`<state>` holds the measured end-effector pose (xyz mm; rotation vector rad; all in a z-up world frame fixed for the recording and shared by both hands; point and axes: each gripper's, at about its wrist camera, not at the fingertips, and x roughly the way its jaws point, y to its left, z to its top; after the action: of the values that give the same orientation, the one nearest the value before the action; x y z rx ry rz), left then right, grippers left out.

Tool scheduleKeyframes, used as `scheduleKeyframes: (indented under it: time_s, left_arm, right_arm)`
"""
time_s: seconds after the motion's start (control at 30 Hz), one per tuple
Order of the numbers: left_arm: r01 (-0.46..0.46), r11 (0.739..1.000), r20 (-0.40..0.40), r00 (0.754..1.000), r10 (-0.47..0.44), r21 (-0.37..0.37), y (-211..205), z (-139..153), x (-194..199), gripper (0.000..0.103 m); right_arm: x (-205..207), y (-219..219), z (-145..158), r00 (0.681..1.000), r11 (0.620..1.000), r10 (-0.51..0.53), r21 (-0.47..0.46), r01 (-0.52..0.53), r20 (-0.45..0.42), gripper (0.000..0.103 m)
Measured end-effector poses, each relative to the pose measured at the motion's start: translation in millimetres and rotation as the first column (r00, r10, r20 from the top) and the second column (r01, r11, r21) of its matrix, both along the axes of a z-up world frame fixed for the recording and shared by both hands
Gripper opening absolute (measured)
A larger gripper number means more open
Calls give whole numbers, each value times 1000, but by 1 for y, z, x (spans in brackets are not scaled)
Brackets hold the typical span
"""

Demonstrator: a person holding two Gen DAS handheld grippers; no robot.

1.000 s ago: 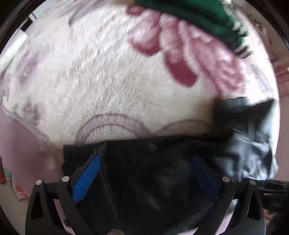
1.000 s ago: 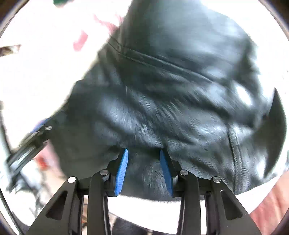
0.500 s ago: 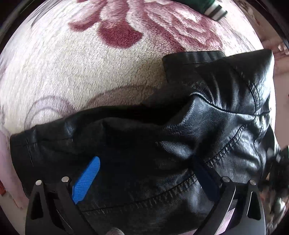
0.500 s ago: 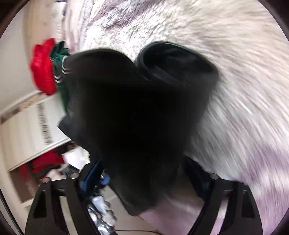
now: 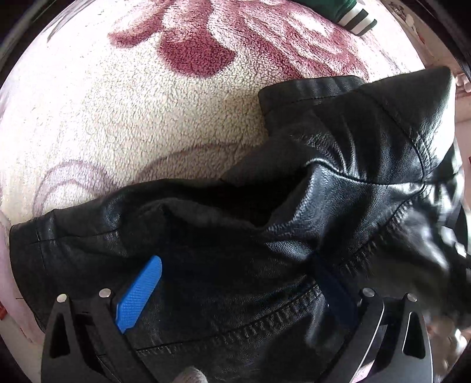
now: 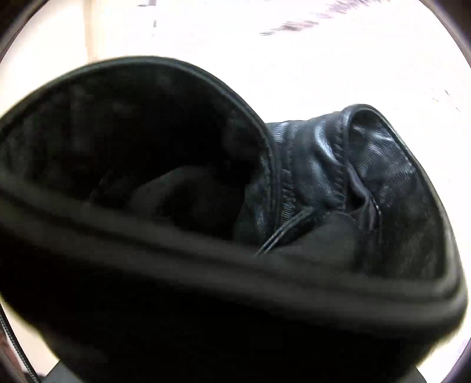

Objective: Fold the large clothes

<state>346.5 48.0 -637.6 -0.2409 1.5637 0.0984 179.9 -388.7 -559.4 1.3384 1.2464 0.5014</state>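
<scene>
Jacket (image 5: 294, 224) now spread wider — under left hand-held gripper (image 5: 235, 294).

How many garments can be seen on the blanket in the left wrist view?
2. A black leather jacket lies crumpled across the lower and right part; a green garment with white stripes sits at the top edge, mostly cut off. Others may lie outside the view.

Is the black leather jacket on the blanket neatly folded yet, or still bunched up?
Still bunched. The black leather jacket lies crumpled on the floral blanket, with raised ridges and an uneven outline, not flat stacked layers.
</scene>
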Motion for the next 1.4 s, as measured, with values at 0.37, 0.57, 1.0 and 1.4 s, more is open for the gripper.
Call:
scheduleKeyframes:
  time_s: [0.37, 0.57, 1.0, 1.4]
  left_arm:
    - [13, 992, 47, 999, -7, -124, 19, -4, -11, 103]
    - [-139, 980, 93, 984, 153, -139, 107, 49, -67, 103]
    - [-613, 789, 118, 781, 613, -42, 299, 133, -291, 103]
    - [-630, 767, 245, 730, 638, -119, 295, 188, -286, 103]
  right_arm:
    - [-52, 96, 112, 951, 960, 263, -146, -240, 165, 23]
    - [-97, 148, 166, 865, 860, 450, -368, -354, 221, 23]
    - [-305, 423, 92, 284, -8, 937, -824, -566, -205, 52]
    - [-250, 341, 194, 490, 396, 862, -425, -814, -134, 87]
